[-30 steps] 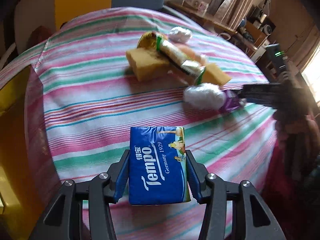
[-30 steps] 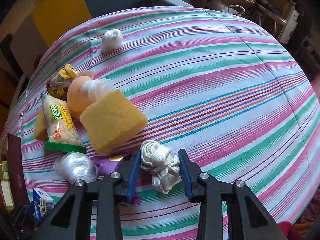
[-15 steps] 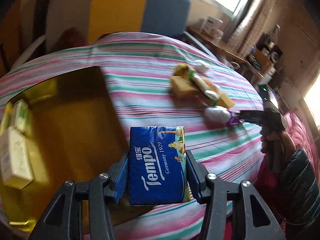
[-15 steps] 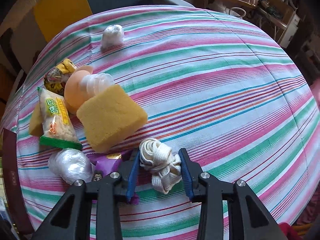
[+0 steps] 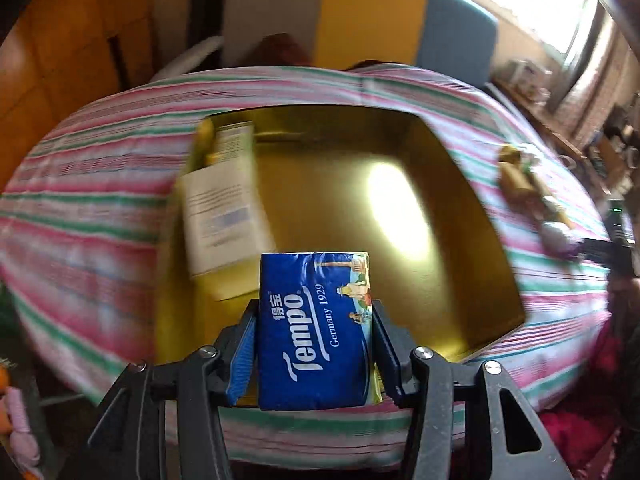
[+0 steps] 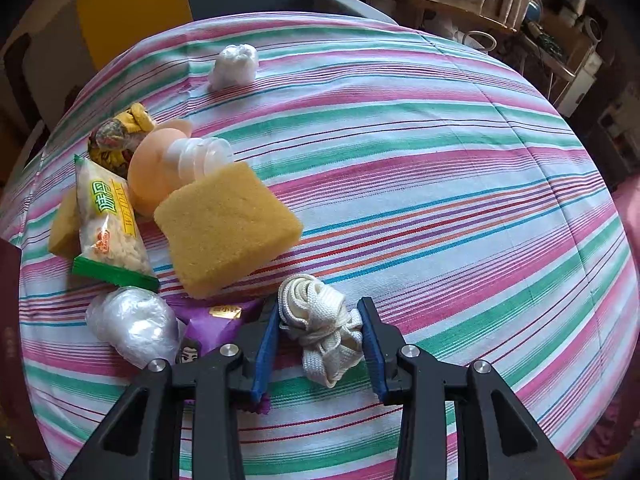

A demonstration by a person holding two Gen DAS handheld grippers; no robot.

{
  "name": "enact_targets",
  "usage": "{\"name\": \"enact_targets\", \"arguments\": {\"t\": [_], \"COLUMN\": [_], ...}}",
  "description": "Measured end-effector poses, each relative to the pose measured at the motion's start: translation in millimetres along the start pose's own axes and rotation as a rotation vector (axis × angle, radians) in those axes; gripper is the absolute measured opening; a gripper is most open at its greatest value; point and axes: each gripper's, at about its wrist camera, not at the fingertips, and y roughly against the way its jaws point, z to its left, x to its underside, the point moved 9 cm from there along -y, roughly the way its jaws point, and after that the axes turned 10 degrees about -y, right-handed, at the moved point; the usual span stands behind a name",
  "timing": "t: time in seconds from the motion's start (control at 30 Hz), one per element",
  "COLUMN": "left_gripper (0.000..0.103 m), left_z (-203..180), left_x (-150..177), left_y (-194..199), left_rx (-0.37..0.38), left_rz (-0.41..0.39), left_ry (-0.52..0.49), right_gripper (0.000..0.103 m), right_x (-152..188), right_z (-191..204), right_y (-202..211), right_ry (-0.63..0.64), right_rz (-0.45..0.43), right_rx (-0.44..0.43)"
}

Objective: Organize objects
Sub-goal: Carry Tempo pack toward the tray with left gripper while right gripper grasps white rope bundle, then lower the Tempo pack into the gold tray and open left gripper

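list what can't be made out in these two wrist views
- Left wrist view: print on the pale cardboard boxes in the gold tray, motion-blurred.
- Right wrist view: purple snack packet, partly behind the right gripper and yellow sponge block.
- Right wrist view: dark red object, cut off by the left edge.

blue tempo tissue pack (image 5: 314, 328) with white lettering sat over a shiny gold box (image 5: 460, 216). the cloth (image 6: 400, 140) ran pink, green and white stripes. yellow sponge (image 6: 228, 224), cream-white cord bundle (image 6: 320, 328), purple packet (image 6: 216, 320), peach ball (image 6: 150, 172).
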Motion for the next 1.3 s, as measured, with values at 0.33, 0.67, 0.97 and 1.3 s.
{"name": "enact_targets", "arguments": {"t": [0.33,0.67,0.97,1.3], "left_gripper": [0.055,0.058,0.058,0.058], "left_z": [32.2,44.3,50.5,47.2], "left_x": [23.9,8.5,-1.2,-4.3], "left_y": [-19.3,6.3,25.8,33.6], "left_rx": [-0.073,-0.099,-0.173,-0.209], "left_rz": [0.037,-0.071,-0.132,-0.164], "left_ry": [0.037,0.1,0.114,0.082], "right_gripper": [0.039,0.037,0.037,0.035], "right_x": [9.0,7.0,6.3,3.3], "right_z": [7.7,8.2,10.5,13.3], "right_y": [4.5,5.8,4.6,10.2], "right_ry": [0.021,0.019,0.04,0.025], "right_rz": [-0.014,-0.026,-0.038,-0.071], "right_rx": [0.03,0.039,0.059,0.051]}}
